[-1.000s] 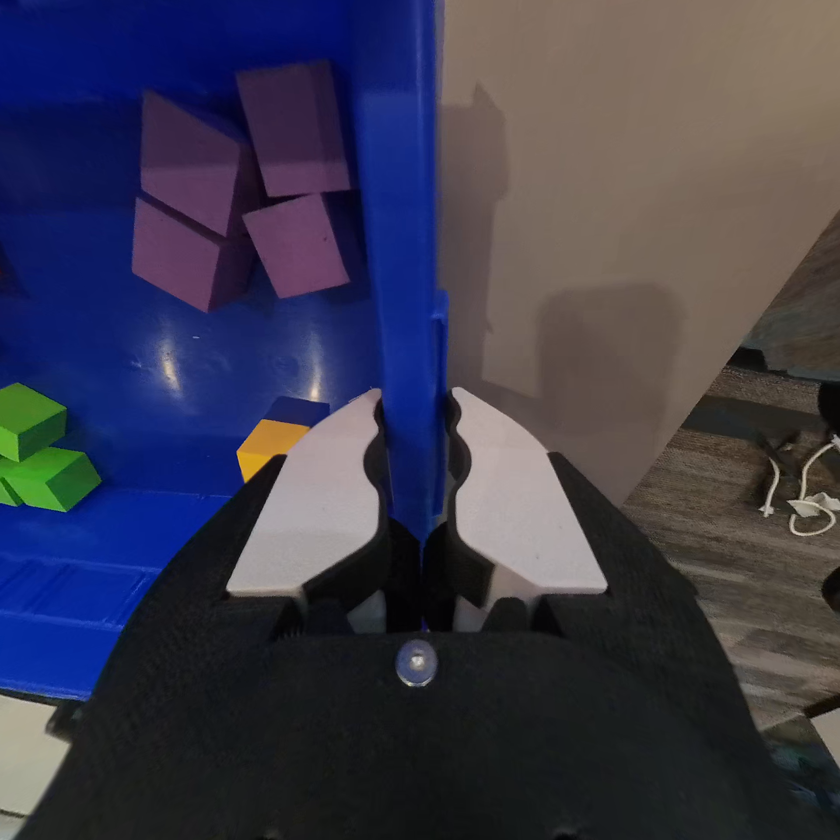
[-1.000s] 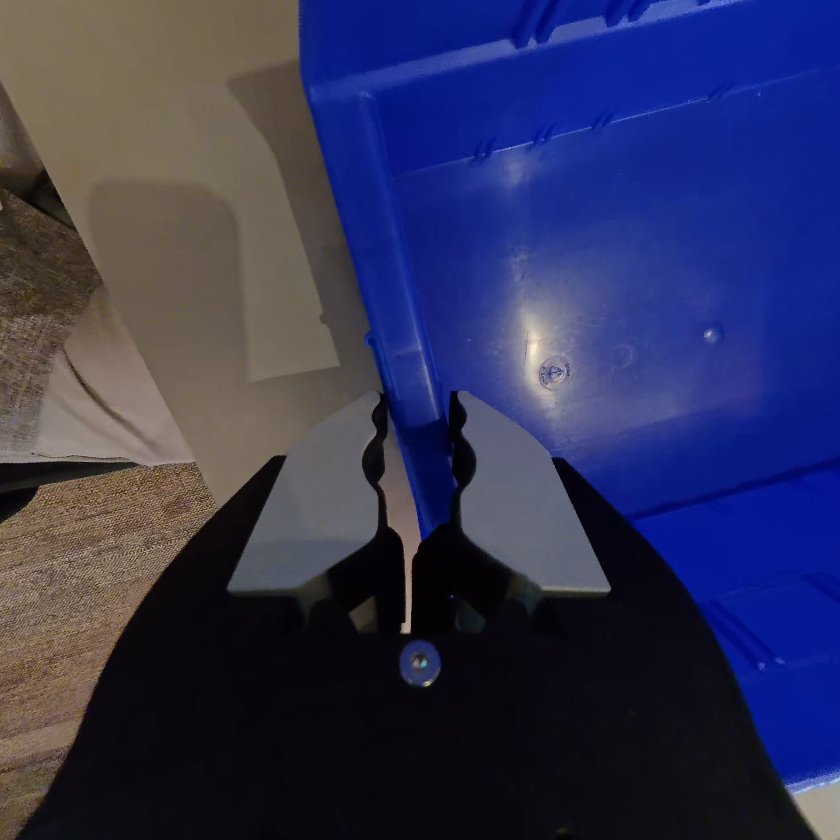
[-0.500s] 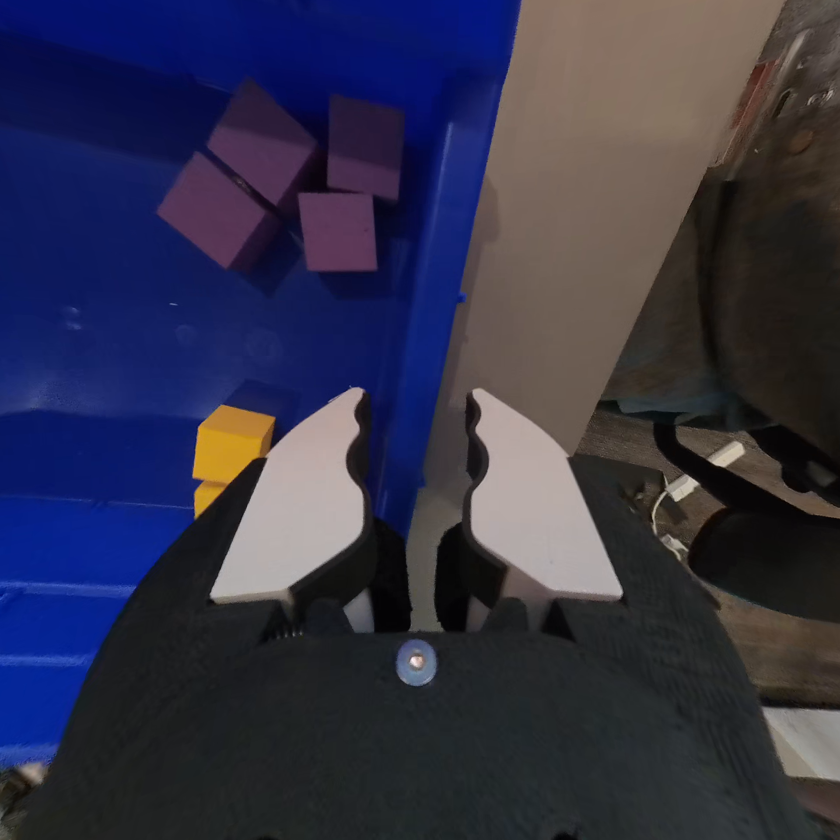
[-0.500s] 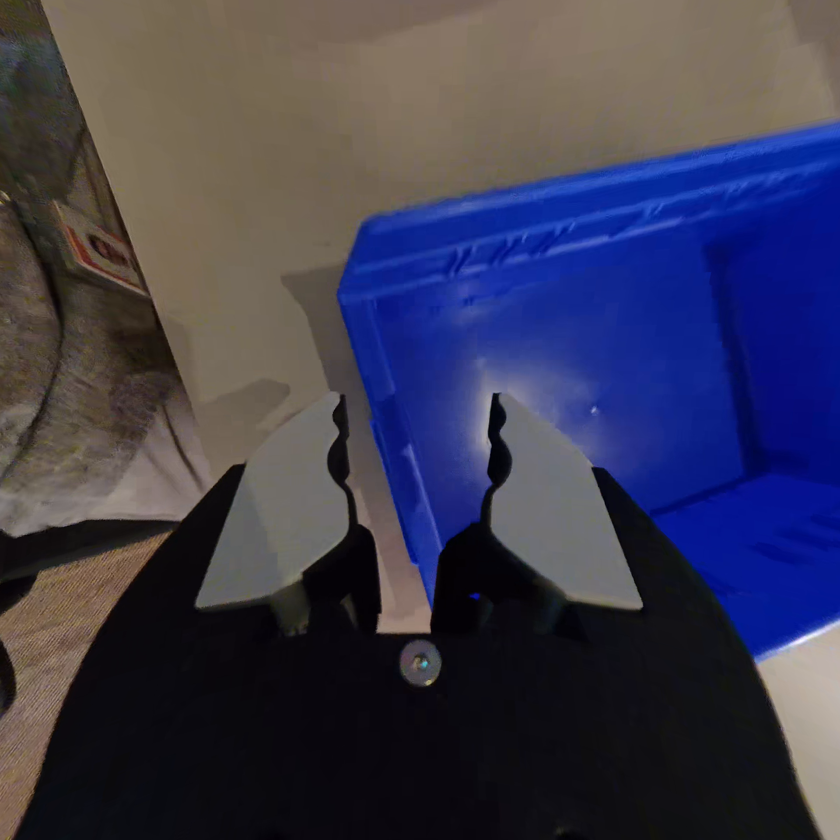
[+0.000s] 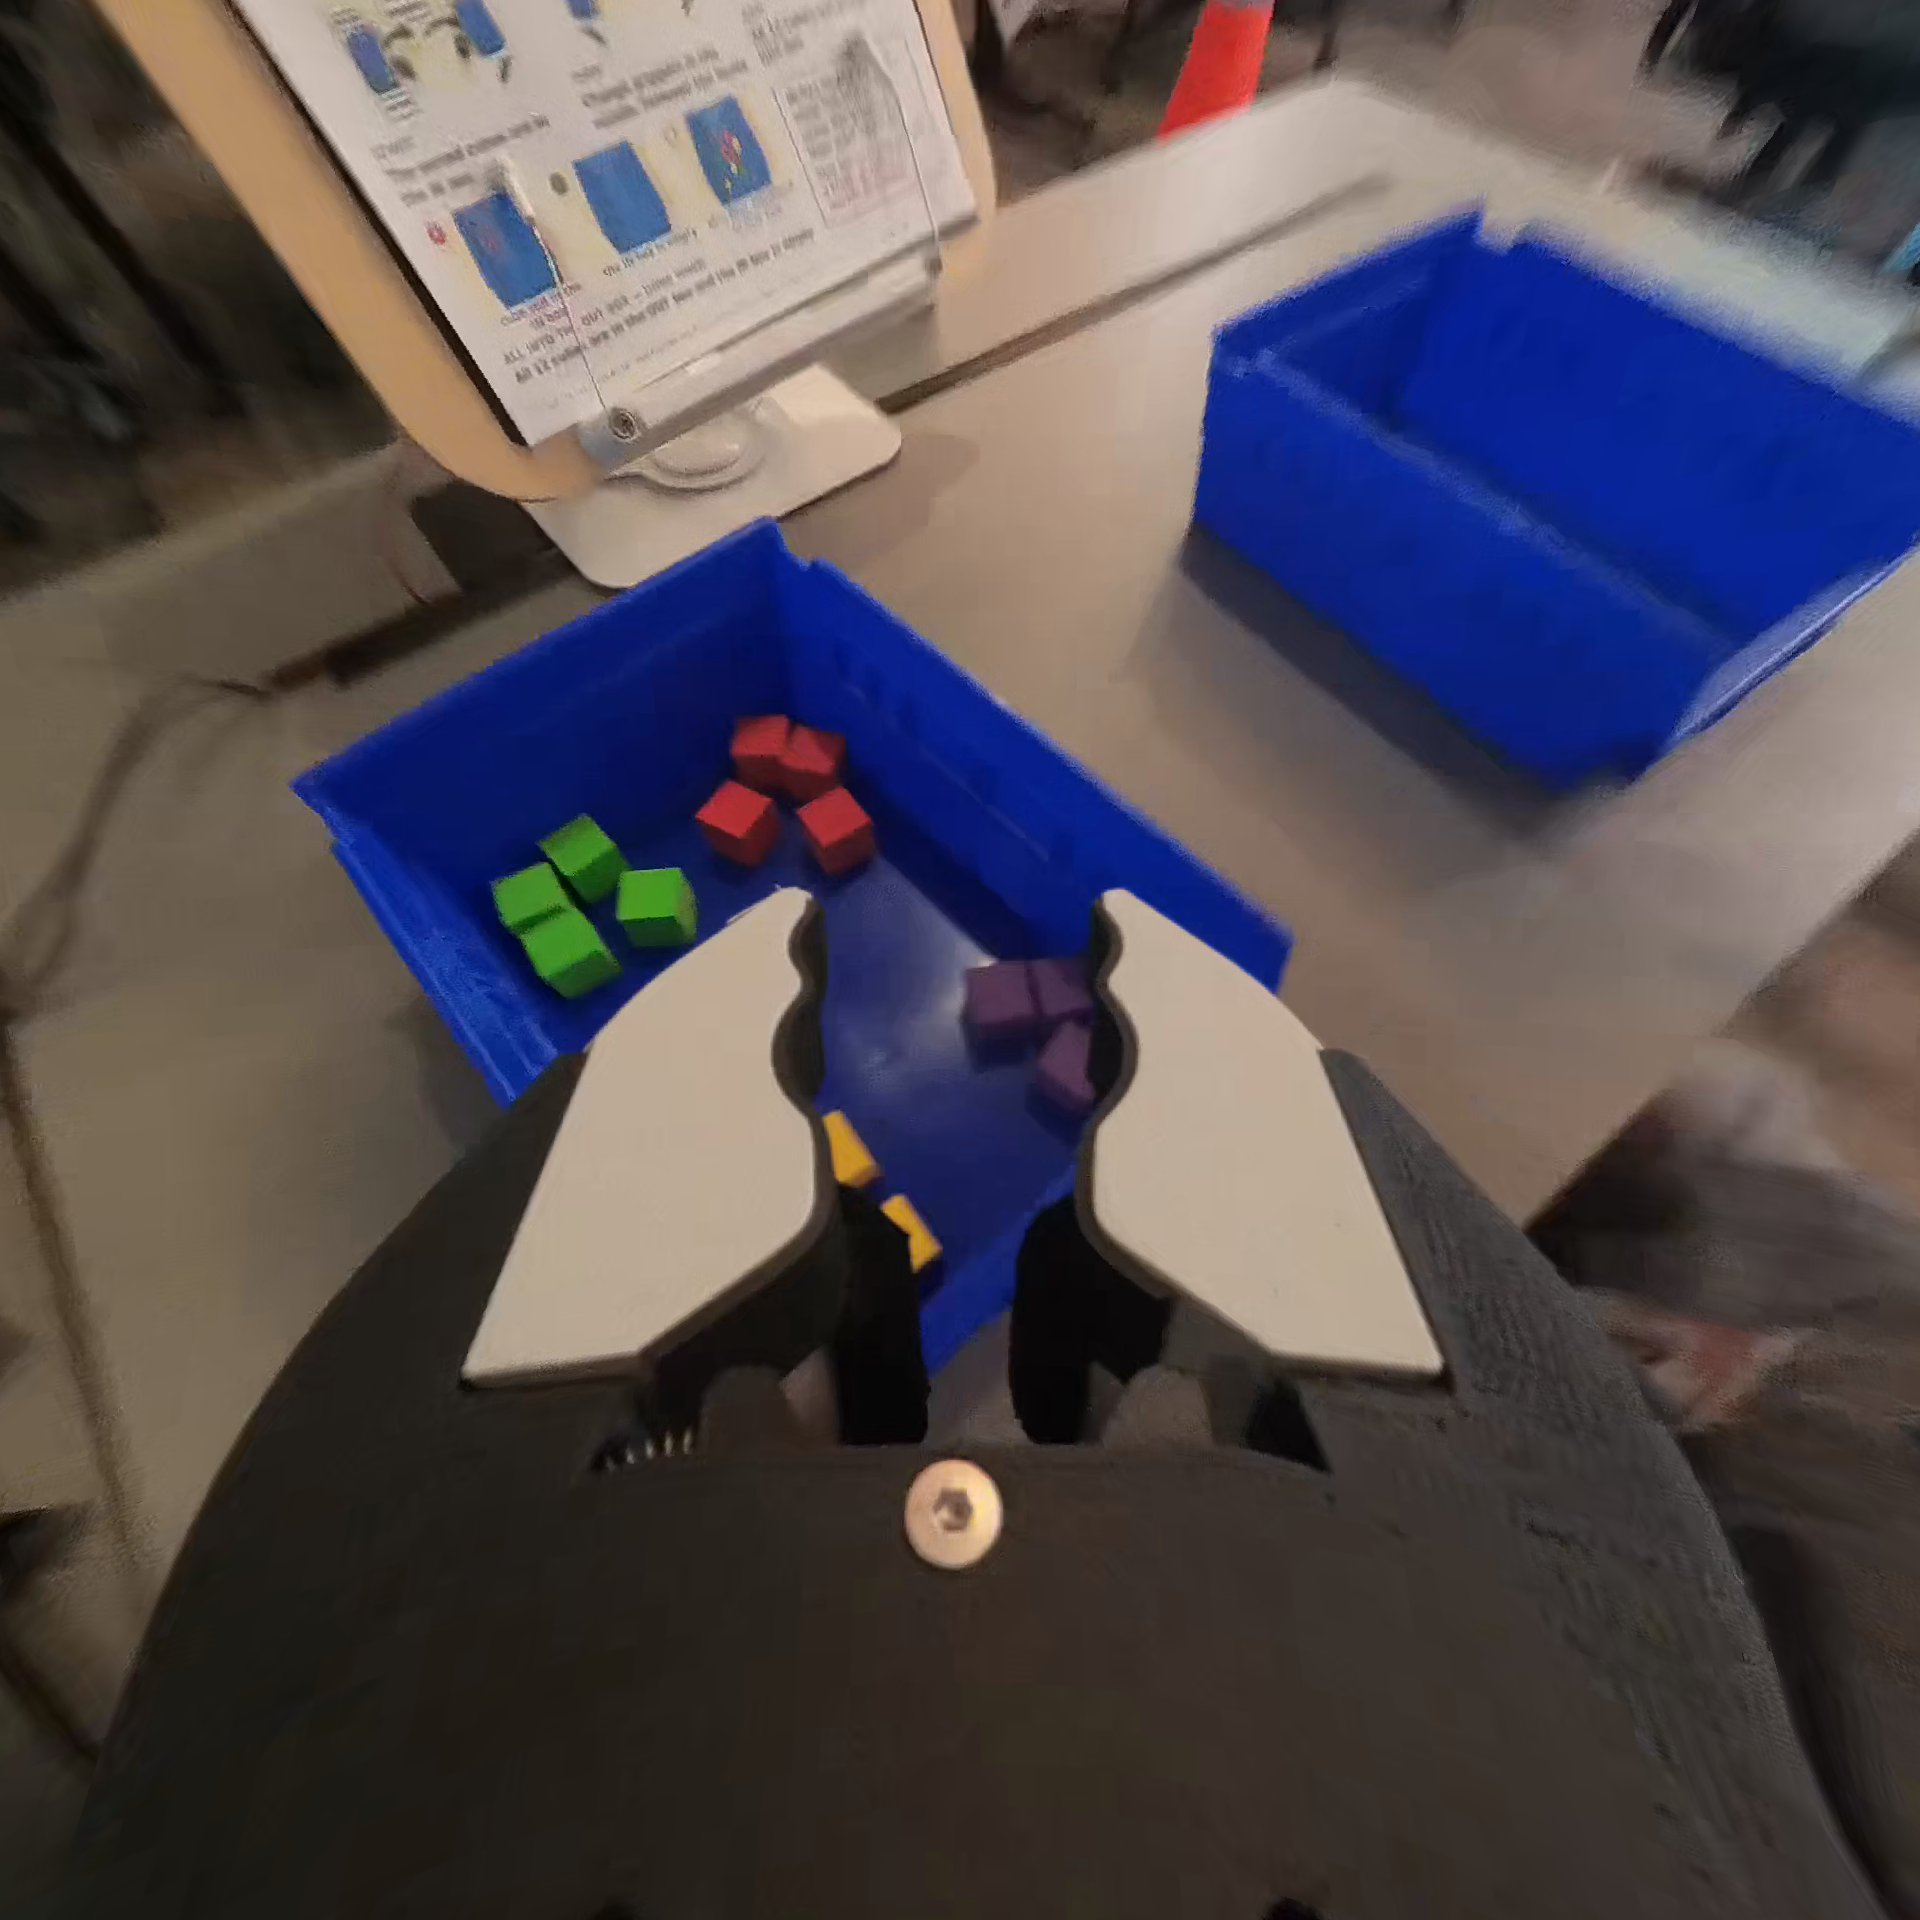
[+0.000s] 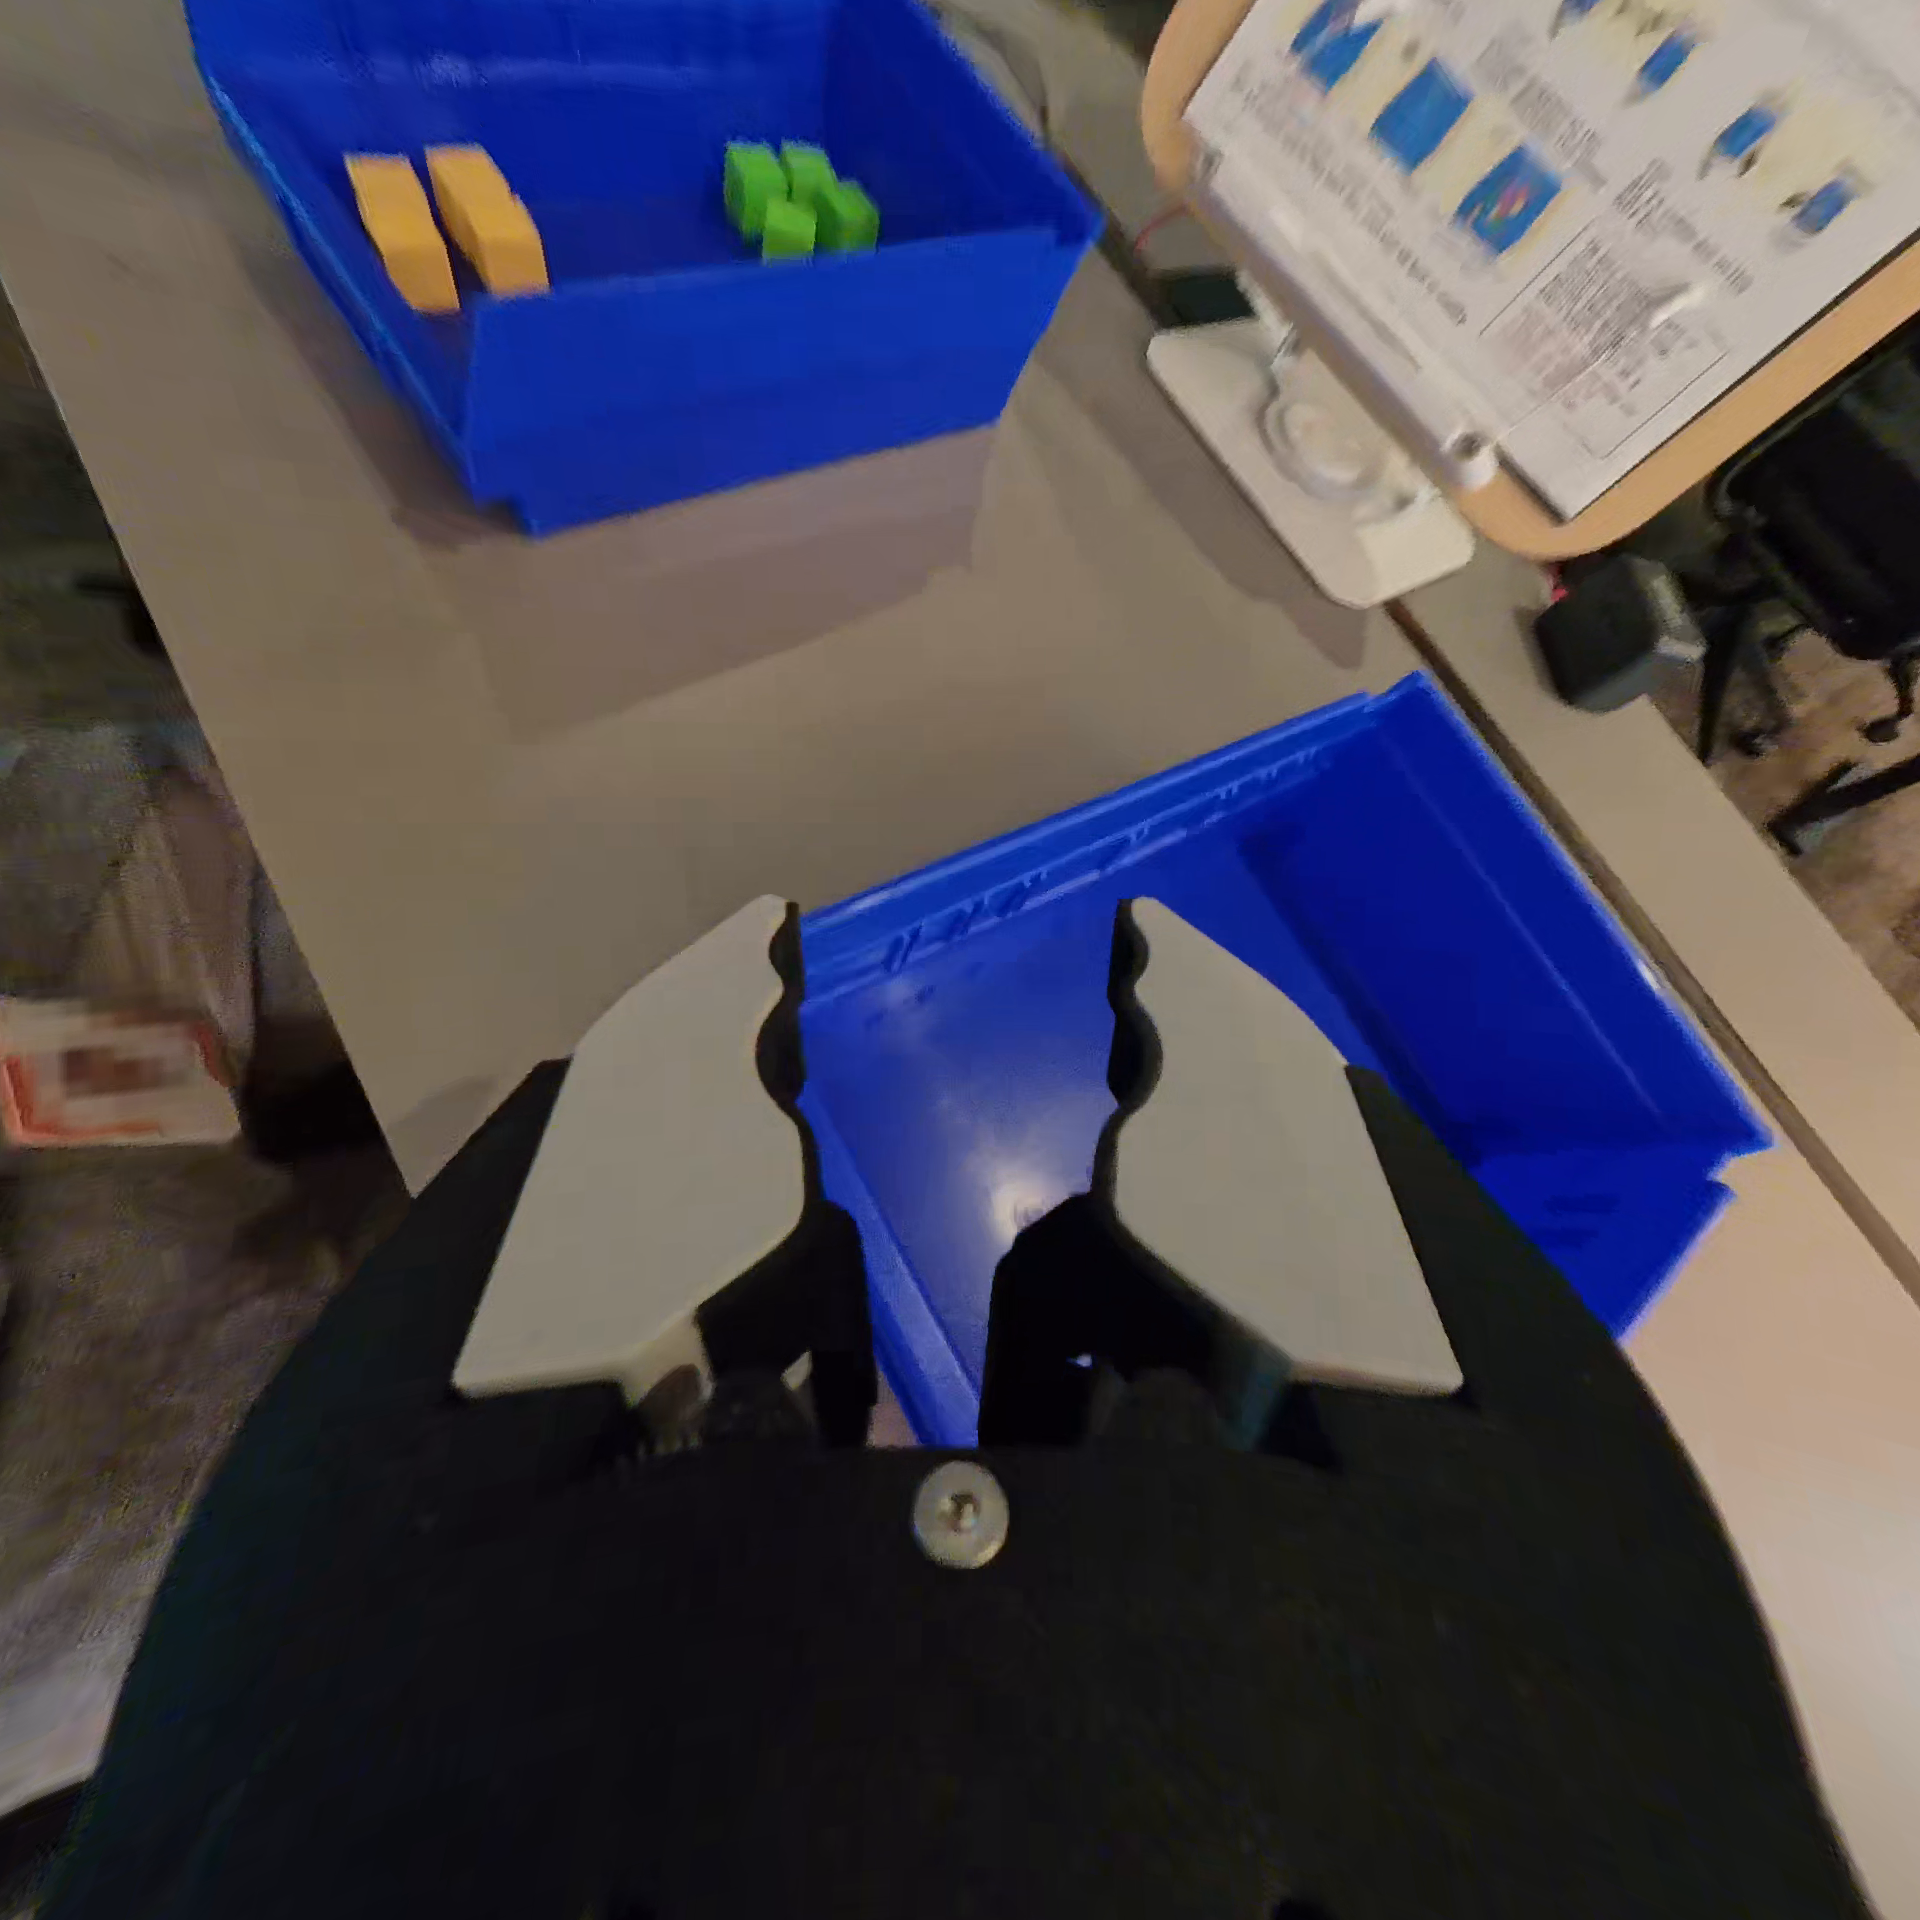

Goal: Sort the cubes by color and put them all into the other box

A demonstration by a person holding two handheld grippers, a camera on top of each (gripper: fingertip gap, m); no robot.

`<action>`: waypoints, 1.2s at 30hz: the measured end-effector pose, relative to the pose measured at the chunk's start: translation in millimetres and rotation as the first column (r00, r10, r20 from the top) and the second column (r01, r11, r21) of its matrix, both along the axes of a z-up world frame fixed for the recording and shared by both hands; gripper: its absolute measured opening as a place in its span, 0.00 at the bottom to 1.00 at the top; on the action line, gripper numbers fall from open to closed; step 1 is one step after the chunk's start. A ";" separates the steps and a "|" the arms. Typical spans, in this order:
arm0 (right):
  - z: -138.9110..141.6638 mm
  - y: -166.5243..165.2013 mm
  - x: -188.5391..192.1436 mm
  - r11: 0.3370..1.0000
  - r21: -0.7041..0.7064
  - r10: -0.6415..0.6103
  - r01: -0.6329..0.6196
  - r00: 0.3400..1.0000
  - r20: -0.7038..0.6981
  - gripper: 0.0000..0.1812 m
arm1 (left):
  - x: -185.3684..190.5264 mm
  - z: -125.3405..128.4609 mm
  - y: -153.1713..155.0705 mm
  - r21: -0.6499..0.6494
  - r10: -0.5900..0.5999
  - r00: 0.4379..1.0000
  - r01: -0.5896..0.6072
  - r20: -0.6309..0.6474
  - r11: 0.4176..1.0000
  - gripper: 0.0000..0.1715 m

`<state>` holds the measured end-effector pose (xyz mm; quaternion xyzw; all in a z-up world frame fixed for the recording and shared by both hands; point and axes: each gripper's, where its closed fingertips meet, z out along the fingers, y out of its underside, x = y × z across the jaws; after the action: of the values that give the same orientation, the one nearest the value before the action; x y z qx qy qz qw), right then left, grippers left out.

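Grippers have both let go: a second ago each of yours pinched a bin wall, and now your left gripper (image 5: pixel 951 930) hangs above the bin of cubes (image 5: pixel 416 821) with its jaws spread and nothing between them. Inside that bin, green cubes (image 5: pixel 587 902) sit left, red cubes (image 5: pixel 790 795) at the far end, purple cubes (image 5: pixel 1029 1013) right, yellow cubes (image 5: pixel 854 1155) nearest you. Your right gripper (image 6: pixel 951 925), equally spread and holding nothing, floats over the empty bin (image 6: pixel 1455 935) well to the right of the cube bin. A stand with a printed sheet (image 5: pixel 665 177) rises behind it.
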<state>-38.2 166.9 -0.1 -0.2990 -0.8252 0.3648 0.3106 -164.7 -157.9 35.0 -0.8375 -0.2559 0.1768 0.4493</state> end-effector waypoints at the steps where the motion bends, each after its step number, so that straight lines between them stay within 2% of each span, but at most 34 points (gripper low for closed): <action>1: 5.7 -1.5 0.5 1.000 -0.018 0.004 -0.005 0.999 -0.032 0.30 | -2.8 -10.8 3.8 -0.109 0.000 0.999 -0.006 -0.055 0.994 0.31; 3: 9.4 2.6 -0.1 1.000 0.002 -0.013 0.013 0.998 -0.069 0.29 | -14.7 -25.2 6.4 -0.285 0.026 0.986 -0.073 -0.167 0.956 0.43; 4: 8.7 5.9 -1.3 1.000 0.016 -0.022 0.024 0.996 -0.090 0.29 | -20.9 -27.2 8.6 -0.313 0.039 0.977 -0.105 -0.211 0.944 0.48; 6: 6.6 13.0 -7.1 0.999 0.025 -0.040 0.045 0.988 -0.148 0.27 | -29.8 -28.6 12.9 -0.273 0.075 0.968 -0.141 -0.241 0.952 0.52; 7: 3.6 15.5 -10.0 0.999 0.021 -0.044 0.048 0.986 -0.158 0.26 | -32.2 -31.3 14.8 -0.233 0.090 0.970 -0.144 -0.227 0.962 0.56; 9: -3.3 18.1 -16.0 0.999 -0.001 -0.050 0.050 0.988 -0.149 0.25 | -35.7 -39.5 17.5 -0.177 0.105 0.979 -0.136 -0.175 0.975 0.59; 10: -6.7 18.0 -18.9 0.999 -0.012 -0.047 0.046 0.990 -0.135 0.25 | -36.6 -45.4 16.5 -0.192 0.108 0.984 -0.134 -0.143 0.972 0.59; 12: -13.5 21.3 -25.8 0.998 -0.008 -0.057 0.057 0.993 -0.107 0.24 | -39.8 -56.5 8.8 -0.244 0.134 0.986 -0.155 -0.102 0.957 0.51; 14: -17.9 24.6 -33.1 0.998 -0.002 -0.066 0.066 0.994 -0.086 0.24 | -40.6 -68.3 14.4 -0.223 0.138 0.990 -0.139 -0.021 0.965 0.42; 17: -18.5 21.8 -39.9 0.999 -0.017 -0.045 0.044 0.996 -0.079 0.24 | -39.1 -98.4 28.3 -0.276 0.126 0.983 -0.086 0.132 0.957 0.41; 21: -18.5 22.0 -36.7 0.998 0.049 -0.041 0.047 0.994 -0.102 0.25 | -44.5 -131.5 30.2 -0.401 0.168 0.966 -0.077 0.197 0.913 0.39; 27: -16.1 34.6 -30.0 0.985 0.140 -0.086 0.105 0.987 -0.132 0.24 | -38.8 -140.3 38.5 -0.393 0.159 0.958 -0.054 0.239 0.918 0.39; 36: -10.8 34.1 -28.7 0.982 0.144 -0.105 0.125 0.984 -0.141 0.24 | -37.1 -165.9 38.2 -0.413 0.187 0.922 -0.033 0.339 0.910 0.39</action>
<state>-66.9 201.0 -10.8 -0.2967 -0.8094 0.3014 0.4074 -201.8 -119.7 -130.9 -0.9134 -0.3421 0.0893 0.2016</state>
